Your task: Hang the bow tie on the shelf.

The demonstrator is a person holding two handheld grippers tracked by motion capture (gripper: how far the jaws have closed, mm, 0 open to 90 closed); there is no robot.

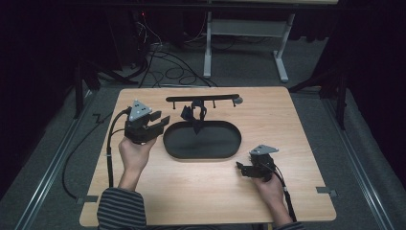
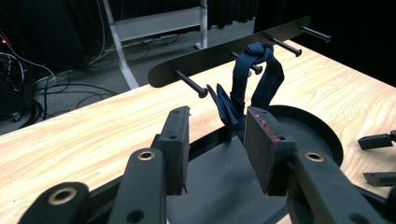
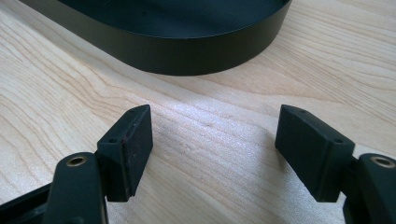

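A black rack with several pegs stands at the back of the wooden table, and a dark blue knotted strap hangs from one peg down toward a black oval tray. My left gripper hovers at the tray's left end, pointing at the strap, open. In the left gripper view the strap hangs just beyond the gripper, apart from both pads, with the rack behind. My right gripper rests low by the tray's right front, open over bare wood.
The tray wall lies just ahead of the right jaws. Bare table stretches along the front and right. Beyond the far edge are floor cables and a white desk frame.
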